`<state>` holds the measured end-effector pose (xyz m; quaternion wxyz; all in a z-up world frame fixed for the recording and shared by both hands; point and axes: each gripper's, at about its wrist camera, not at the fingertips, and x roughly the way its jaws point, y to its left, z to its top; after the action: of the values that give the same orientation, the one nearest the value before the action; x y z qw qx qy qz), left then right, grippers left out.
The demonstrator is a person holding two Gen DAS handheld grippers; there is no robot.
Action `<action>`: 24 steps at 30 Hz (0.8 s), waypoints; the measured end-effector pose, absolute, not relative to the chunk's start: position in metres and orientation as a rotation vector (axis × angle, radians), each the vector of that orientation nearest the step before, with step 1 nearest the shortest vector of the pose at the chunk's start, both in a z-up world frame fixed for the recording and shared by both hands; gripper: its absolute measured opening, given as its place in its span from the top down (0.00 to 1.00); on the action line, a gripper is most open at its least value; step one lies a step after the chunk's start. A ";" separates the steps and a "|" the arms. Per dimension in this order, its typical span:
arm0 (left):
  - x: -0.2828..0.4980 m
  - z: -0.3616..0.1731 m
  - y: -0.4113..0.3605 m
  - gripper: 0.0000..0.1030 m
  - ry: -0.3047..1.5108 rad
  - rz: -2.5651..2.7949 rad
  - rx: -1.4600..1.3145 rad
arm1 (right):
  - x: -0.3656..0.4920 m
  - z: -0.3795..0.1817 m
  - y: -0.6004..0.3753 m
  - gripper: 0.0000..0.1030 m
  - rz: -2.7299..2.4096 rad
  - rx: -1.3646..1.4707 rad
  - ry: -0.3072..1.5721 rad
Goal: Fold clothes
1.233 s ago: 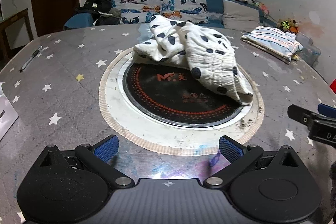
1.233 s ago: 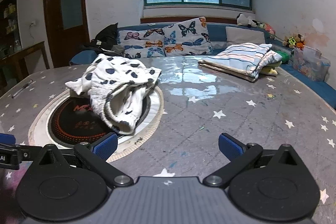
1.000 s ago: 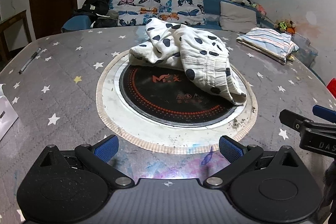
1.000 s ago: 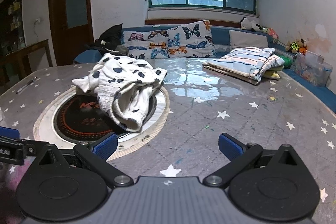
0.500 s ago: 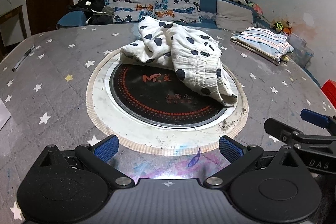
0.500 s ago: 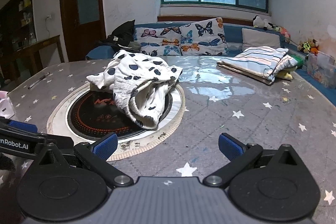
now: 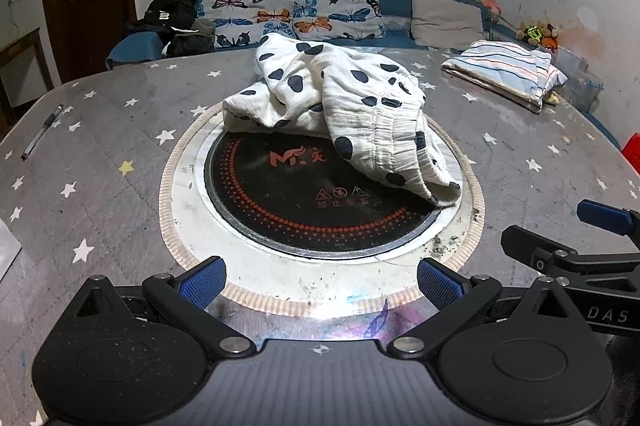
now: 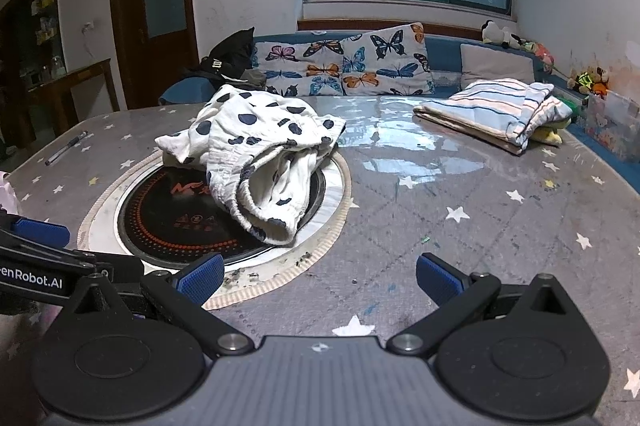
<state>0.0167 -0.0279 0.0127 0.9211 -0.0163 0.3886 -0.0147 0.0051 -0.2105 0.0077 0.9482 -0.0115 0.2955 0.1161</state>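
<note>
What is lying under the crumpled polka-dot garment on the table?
The polka-dot garment lies over the far part of the black round cooktop and its white ring. What it covers there is hidden.

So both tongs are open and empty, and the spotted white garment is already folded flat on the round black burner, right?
Not quite. The spotted white garment is not folded: it lies in a crumpled heap on the round black burner, as the right wrist view shows. The left tongs and right tongs are open and empty.
</note>
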 end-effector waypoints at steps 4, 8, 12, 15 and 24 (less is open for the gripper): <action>0.022 0.011 -0.028 0.00 0.810 -0.030 -0.033 | 0.010 0.007 -0.210 0.00 0.239 -0.023 0.607; 0.027 0.009 -0.026 0.00 0.819 -0.029 -0.038 | 0.015 0.006 -0.208 0.00 0.242 -0.019 0.609; 0.031 0.006 -0.025 0.00 0.831 -0.027 -0.033 | 0.020 0.005 -0.208 0.00 0.246 -0.018 0.618; 0.034 0.004 -0.025 0.00 0.843 -0.027 -0.033 | 0.024 0.004 -0.207 0.00 0.247 -0.012 0.623; 0.044 0.001 -0.024 0.00 0.855 -0.021 -0.030 | 0.035 0.002 -0.205 0.00 0.245 -0.006 0.635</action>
<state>0.0445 -0.0236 0.0007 0.9098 -0.0144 0.4146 -0.0104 0.0348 -0.2054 0.0017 0.9426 -0.0029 0.3116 0.1204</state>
